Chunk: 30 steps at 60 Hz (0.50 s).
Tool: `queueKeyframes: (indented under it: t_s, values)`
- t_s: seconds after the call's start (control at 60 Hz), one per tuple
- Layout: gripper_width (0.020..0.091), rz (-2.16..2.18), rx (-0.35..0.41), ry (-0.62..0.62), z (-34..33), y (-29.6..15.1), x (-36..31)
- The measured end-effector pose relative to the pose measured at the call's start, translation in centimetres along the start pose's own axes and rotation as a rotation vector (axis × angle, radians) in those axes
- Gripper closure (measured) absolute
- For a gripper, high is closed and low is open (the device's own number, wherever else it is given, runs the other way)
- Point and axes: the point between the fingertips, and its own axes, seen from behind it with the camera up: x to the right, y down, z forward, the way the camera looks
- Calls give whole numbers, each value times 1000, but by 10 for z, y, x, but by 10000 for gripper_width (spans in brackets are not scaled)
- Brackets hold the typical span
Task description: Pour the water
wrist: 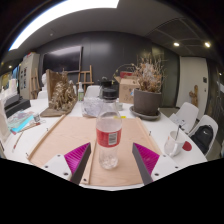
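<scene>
Right now I am looking along my gripper (pixel 111 160) at a clear plastic water bottle with a white cap and a red label (pixel 108 138), which stands upright on a tan rectangular board (pixel 75 135) laid on the white counter (pixel 185 160). My fingers are spread open, their magenta pads (pixel 76 155) facing inward, and the bottle stands between them with a gap at either side, so neither pad presses on it. The bottle's base sits just ahead of the fingertips, on its own footing on the board. To the right of the board, near my right finger, I see a small clear glass cup with a stick or straw leaning in it (pixel 174 142), apart from the bottle. Beyond the bottle, further along the counter, there is a dark round planter holding dried pale branches (pixel 147 97), and to its left a brown cardboard box (pixel 127 88). Far off to the left stands a bundle of dried brownish stalks (pixel 62 92), with some flat papers or booklets (pixel 22 125) lying near the board's left edge; I cannot read what they are. White chairs (pixel 202 128) stand at the right side of the counter, and a dark wall (pixel 100 50) closes the room behind.
</scene>
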Motion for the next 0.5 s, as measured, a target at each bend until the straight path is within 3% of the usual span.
queueKeyframes:
  t_s: [0.067,0.133,0.267,0.367,0.5]
  values:
    - [255,-2,19,19,26,-2,-3]
    - [308,-5,29,19,46,0,-8]
    - [592,-5,22,40,70,6,-6]
    - [642,4,31,26,73,4,-12]
    - [778,-12,36,-2,69,6,-18]
